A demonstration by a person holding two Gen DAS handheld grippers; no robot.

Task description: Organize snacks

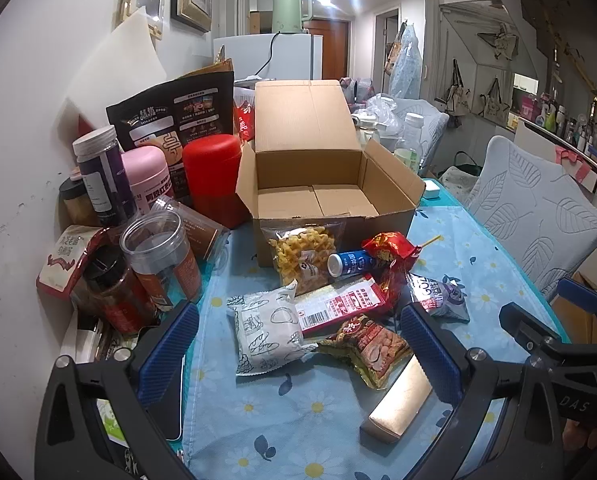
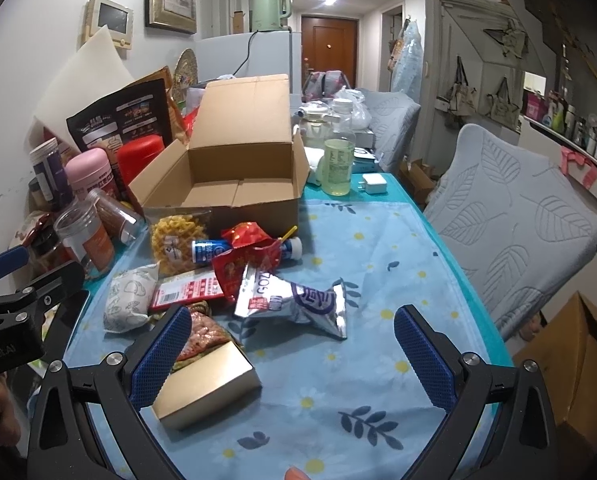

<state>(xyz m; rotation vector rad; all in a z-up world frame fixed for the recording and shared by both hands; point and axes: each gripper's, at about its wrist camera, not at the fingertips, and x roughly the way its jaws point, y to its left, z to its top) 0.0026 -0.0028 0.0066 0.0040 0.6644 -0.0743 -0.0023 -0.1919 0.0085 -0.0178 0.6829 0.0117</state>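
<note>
You see a light blue tablecloth [image 2: 362, 240] printed with white daisies and dark blue leaves, edged in teal. Your gripper pads [image 1: 430, 352] are dark blue with a fine mesh texture. The cardboard box [image 1: 330, 184] is plain brown. One packet [image 2: 294, 304] is silver and purple, another white packet [image 1: 266, 328] carries black line drawings, and the canister [image 1: 214, 176] is red.

Box [image 1: 330, 184]: matt brown corrugated cardboard, smooth faces, rough cut edges.
Tablecloth [image 2: 378, 264]: thin matt blue fabric w/ printed daisies, on the table.
Foil pouch [image 2: 294, 300]: crinkled silver film, v. glossy, at 12 o'clock from right claw [image 2: 294, 356].
Gold box [image 2: 206, 388]: smooth satin card, metallic sheen.
Peanut pack [image 1: 368, 346]: shiny clear plastic.
Bread pack [image 1: 268, 330]: matt white wrapper.
Left claw [image 1: 298, 348] pads [image 1: 430, 356]: blue textured rubber, matt black plastic frame, metal bolts.
Jar [image 1: 158, 256]: clear glossy plastic, 10 o'clock.
</note>
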